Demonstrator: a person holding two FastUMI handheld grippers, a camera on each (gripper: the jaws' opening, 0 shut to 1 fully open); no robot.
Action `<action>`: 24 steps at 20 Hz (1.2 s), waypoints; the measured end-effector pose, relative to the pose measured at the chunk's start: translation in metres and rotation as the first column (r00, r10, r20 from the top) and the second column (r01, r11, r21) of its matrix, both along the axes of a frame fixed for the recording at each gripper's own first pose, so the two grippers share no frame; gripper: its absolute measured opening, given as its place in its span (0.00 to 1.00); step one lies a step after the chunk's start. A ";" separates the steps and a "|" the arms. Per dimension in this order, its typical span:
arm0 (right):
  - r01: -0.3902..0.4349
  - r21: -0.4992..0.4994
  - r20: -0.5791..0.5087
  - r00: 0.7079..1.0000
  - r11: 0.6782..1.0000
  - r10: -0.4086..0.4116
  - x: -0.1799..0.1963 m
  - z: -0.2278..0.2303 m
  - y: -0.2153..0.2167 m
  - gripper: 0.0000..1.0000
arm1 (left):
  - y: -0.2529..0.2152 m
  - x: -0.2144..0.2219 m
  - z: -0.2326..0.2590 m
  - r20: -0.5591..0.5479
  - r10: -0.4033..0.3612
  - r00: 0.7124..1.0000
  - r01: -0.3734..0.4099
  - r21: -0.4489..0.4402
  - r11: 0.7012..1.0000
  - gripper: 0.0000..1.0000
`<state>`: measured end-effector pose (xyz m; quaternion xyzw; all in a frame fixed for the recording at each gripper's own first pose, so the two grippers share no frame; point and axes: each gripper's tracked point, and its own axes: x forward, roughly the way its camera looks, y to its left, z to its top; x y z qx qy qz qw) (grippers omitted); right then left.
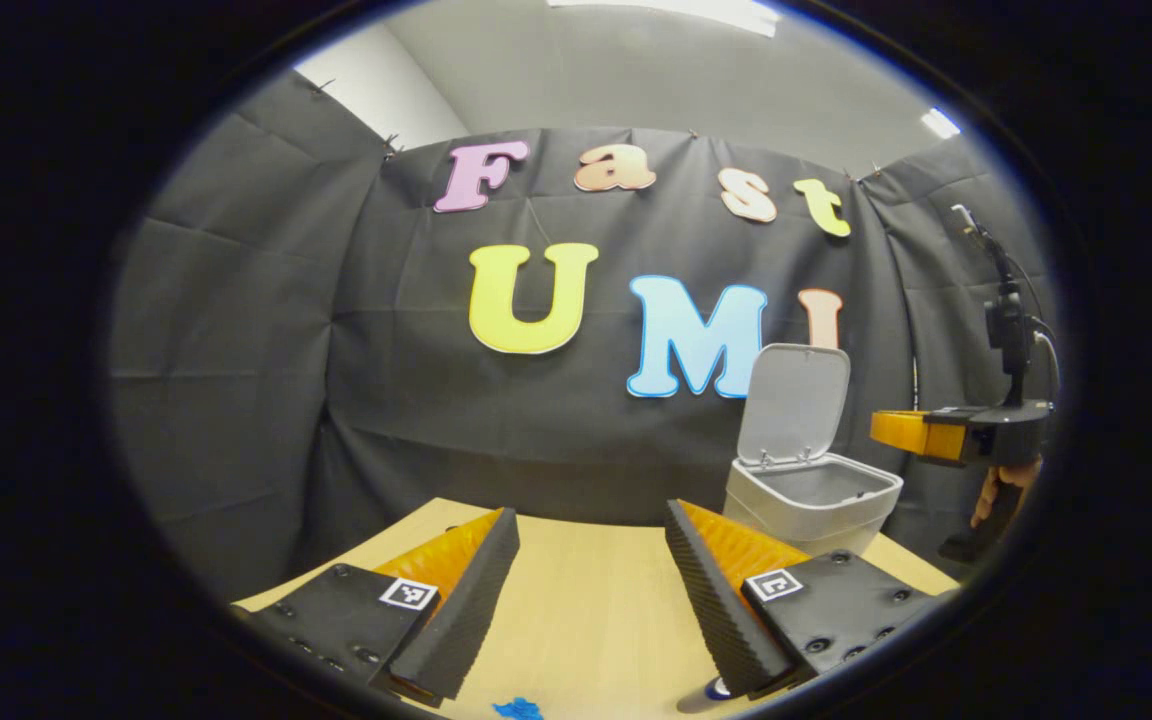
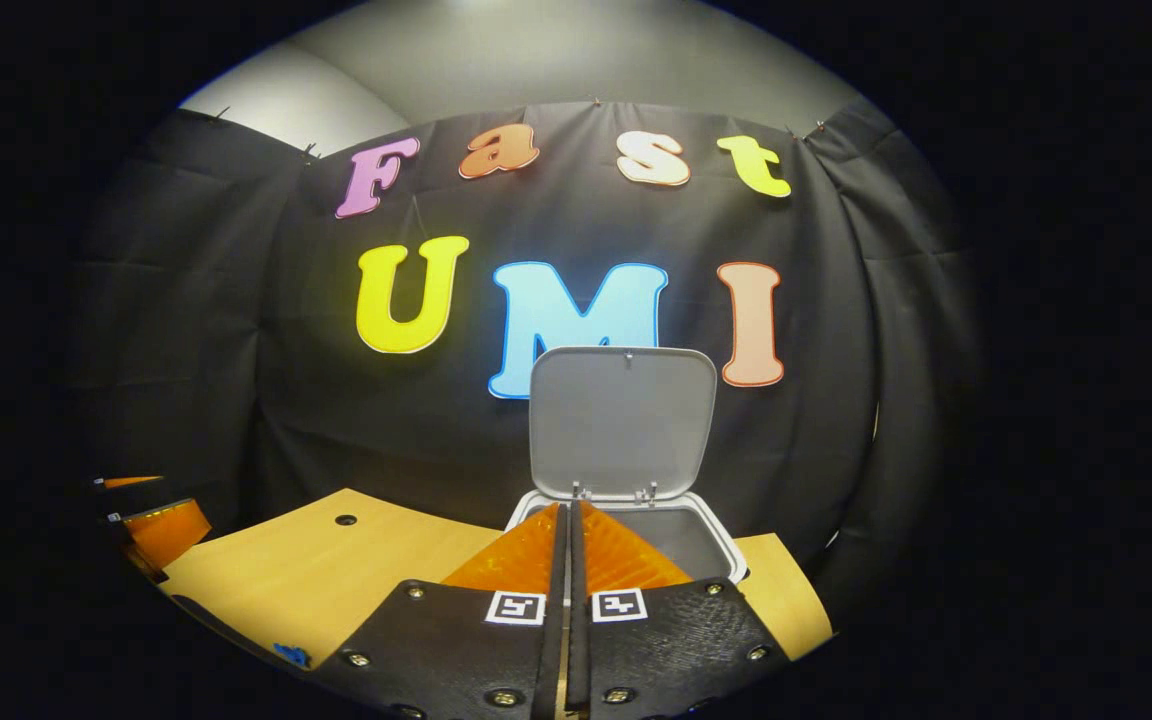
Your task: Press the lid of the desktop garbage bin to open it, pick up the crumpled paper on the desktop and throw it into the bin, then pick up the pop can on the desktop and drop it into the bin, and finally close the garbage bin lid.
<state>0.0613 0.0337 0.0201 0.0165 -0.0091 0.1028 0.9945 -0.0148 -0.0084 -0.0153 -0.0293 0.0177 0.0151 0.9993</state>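
A: Where do we stand relative to the bin? In the right gripper view, our right gripper has its fingers pressed together with nothing between them, pointing straight at the garbage bin, which sits just ahead on the wooden desktop. The lid stands upright on its rear hinge, so we judge the opening step done.

B: And the left? In the left gripper view, our left gripper is spread wide and empty above the desktop. The bin lies ahead and to its right, lid raised; the right gripper hovers beside the bin's far rim, held by a hand.

A: What is in the bin? The part of the interior we can see looks bare; its floor is hidden from us.

B: The paper and can? We cannot place them. A small blue scrap and a rounded object peek in at the lower edge beneath the left fingers; what they are we cannot tell. If they are the targets, the left gripper is nearer and must tilt downward.
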 end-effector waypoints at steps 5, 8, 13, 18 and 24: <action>-0.006 -0.005 0.018 1.000 1.000 0.006 -0.012 0.000 0.006 0.30 | 0.013 -0.002 -0.010 -0.022 0.010 1.000 -0.009 0.004 1.000 1.00; -0.010 -0.012 0.023 1.000 1.000 0.011 -0.019 -0.002 0.011 0.64 | 0.021 -0.002 -0.017 -0.039 0.013 0.999 -0.013 0.009 1.000 1.00; -0.008 -0.016 0.043 0.999 1.000 0.008 -0.028 -0.001 0.021 0.89 | 0.031 0.000 -0.028 -0.060 0.019 0.998 -0.018 0.016 1.000 1.00; -0.002 -0.027 0.055 0.998 1.000 0.003 -0.038 -0.001 0.028 0.94 | 0.037 0.001 -0.048 -0.104 0.000 0.995 0.001 0.012 1.000 0.99; 0.005 -0.025 0.030 1.000 1.000 -0.004 -0.052 -0.014 0.034 0.94 | 0.047 -0.003 -0.111 -0.228 -0.020 0.974 0.022 0.005 1.000 1.00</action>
